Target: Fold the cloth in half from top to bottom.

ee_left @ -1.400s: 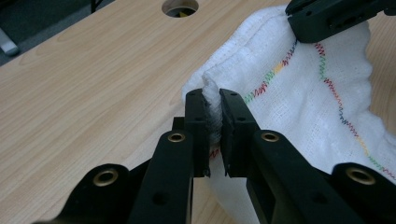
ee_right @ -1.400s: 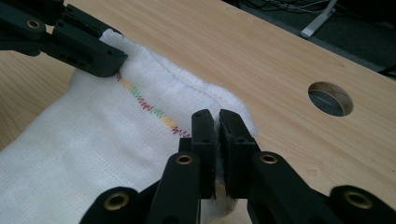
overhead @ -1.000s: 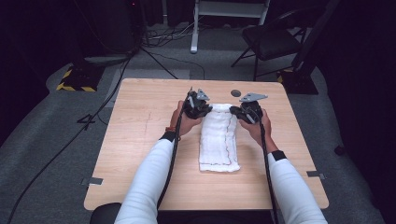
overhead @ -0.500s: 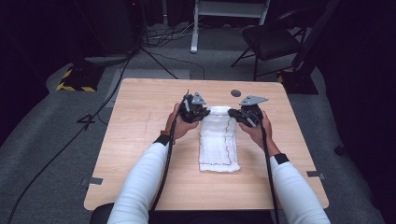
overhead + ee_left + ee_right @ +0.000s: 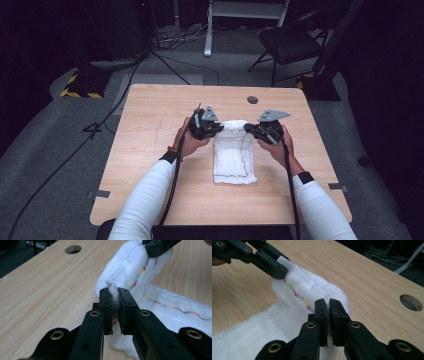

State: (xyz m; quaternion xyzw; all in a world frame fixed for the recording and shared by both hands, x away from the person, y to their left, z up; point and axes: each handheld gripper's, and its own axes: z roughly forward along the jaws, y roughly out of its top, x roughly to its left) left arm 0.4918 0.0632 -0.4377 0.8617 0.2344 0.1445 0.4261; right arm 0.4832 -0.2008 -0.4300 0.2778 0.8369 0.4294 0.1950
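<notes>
Two corners of a white towel are in my grip, and everything about the cloth says soft, light and limp. It lies lengthwise down the middle of the wooden table, folded into a long strip, with its far end lifted off the surface and its near end lying flat toward me. A thin line of multicoloured stitching runs just inside the hem, which gives me a handy marker for where the edge is.

I judge it will drape and sag wherever I am not holding it, so the middle of the raised edge will droop between the grippers unless I keep it gently taut. It weighs next to nothing and cannot break, but the loose weave could slide out of a shallow pinch, and the folded layers could separate if I catch only the top one. The best place to hold is right where I am: at the two far corners, over the thick hem.

My left gripper has its jaws pressed together on a bunched ridge of the towel's corner, cloth squeezed up between the pads. My right gripper is likewise pinched tight on the opposite corner, just beside the stitched line. In the high view the left gripper and right gripper sit at the towel's far end, facing each other across its width.

Beyond them, a round hole in the tabletop lies well apart from the cloth.
</notes>
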